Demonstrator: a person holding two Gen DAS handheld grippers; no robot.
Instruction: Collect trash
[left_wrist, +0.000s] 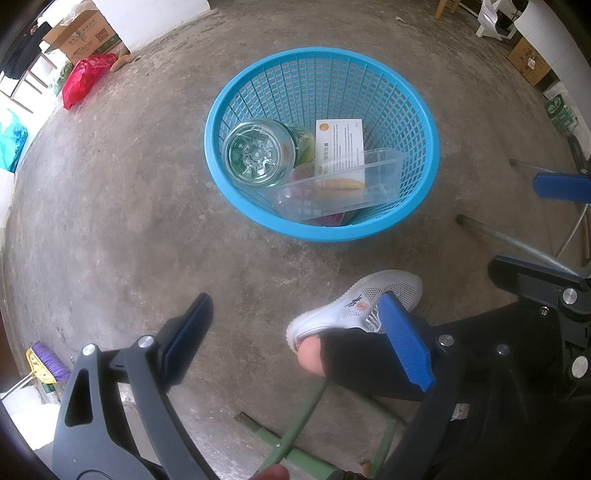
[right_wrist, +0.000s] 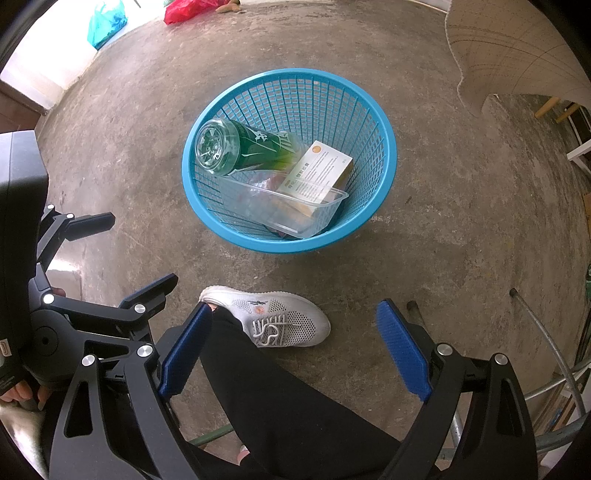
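Note:
A blue mesh basket (left_wrist: 413, 99) stands on the concrete floor; it also shows in the right wrist view (right_wrist: 384, 122). Inside lie a green-labelled clear bottle (left_wrist: 258, 151) (right_wrist: 240, 147), a white medicine box (left_wrist: 341, 142) (right_wrist: 319, 170) and a clear plastic tray (left_wrist: 351, 184) (right_wrist: 295, 210). My left gripper (left_wrist: 299, 339) is open and empty, held above the floor short of the basket. My right gripper (right_wrist: 295, 347) is open and empty, also short of the basket.
The person's white shoe (left_wrist: 362, 302) (right_wrist: 277, 317) and black trouser leg lie between the fingers. A red bag (left_wrist: 83, 79) and cardboard box (left_wrist: 86, 35) sit far left. Metal chair legs (left_wrist: 517, 240) stand right. A broom (left_wrist: 44, 363) lies lower left.

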